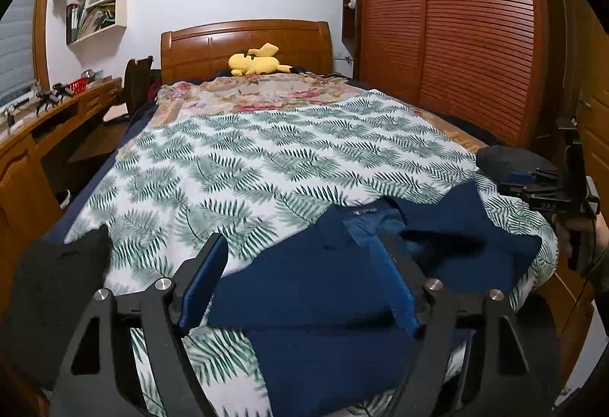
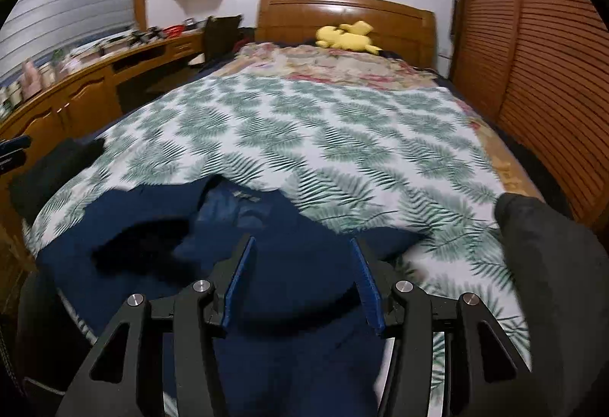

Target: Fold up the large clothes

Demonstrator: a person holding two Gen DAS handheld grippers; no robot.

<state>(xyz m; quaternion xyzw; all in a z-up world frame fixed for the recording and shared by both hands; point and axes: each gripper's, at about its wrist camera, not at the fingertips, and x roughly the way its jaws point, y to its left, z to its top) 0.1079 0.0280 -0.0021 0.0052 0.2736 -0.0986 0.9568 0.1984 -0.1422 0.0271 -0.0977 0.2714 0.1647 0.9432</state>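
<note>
A navy blue garment (image 1: 312, 284) lies partly folded at the near end of the bed, its collar and label facing up; it also shows in the right wrist view (image 2: 289, 257). My left gripper (image 1: 304, 245) is open just above the garment, its blue-padded fingers (image 1: 205, 280) spread over the cloth and holding nothing. My right gripper (image 2: 302, 242) is open above the garment's middle and empty. In the left wrist view the right gripper's body (image 1: 552, 188) shows at the bed's right edge.
The bed has a fern-print cover (image 1: 266, 158), a floral blanket (image 1: 251, 93) and a yellow plush toy (image 1: 259, 61) by the headboard. Dark clothes lie at the near left (image 1: 57, 284) and near right (image 2: 552, 257). A wooden desk (image 1: 45, 124) stands left, a wardrobe (image 1: 456, 36) right.
</note>
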